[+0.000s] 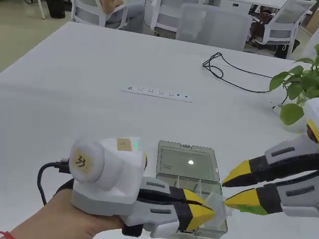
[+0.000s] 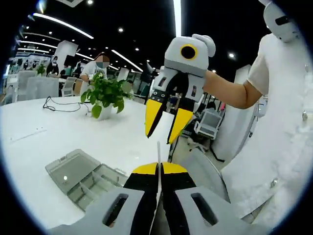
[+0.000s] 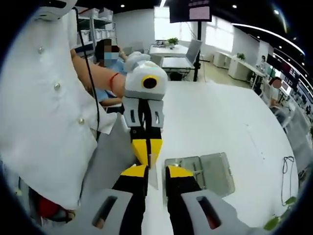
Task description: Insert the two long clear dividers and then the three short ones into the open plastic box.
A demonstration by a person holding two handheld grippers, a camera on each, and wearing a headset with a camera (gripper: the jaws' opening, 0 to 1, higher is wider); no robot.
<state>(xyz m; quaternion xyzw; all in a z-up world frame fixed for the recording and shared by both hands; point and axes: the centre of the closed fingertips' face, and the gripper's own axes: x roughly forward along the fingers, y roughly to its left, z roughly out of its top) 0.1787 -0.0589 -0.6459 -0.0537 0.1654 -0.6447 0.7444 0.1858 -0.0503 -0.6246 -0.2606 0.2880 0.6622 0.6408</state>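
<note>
The clear plastic box lies open on the white table, lid folded back, with thin partitions standing in its near half; it also shows as the box and the box. My left gripper is shut on a small clear divider, held over the box's near right corner. Edge-on, the divider sticks up from the left gripper. My right gripper faces it, open, jaws either side of the divider. The right gripper is tip to tip with the left.
A white power strip lies mid-table, a black cable behind it. A potted plant stands at the right edge. Chairs line the far side. The table edge and the person's white clothing are close behind the grippers.
</note>
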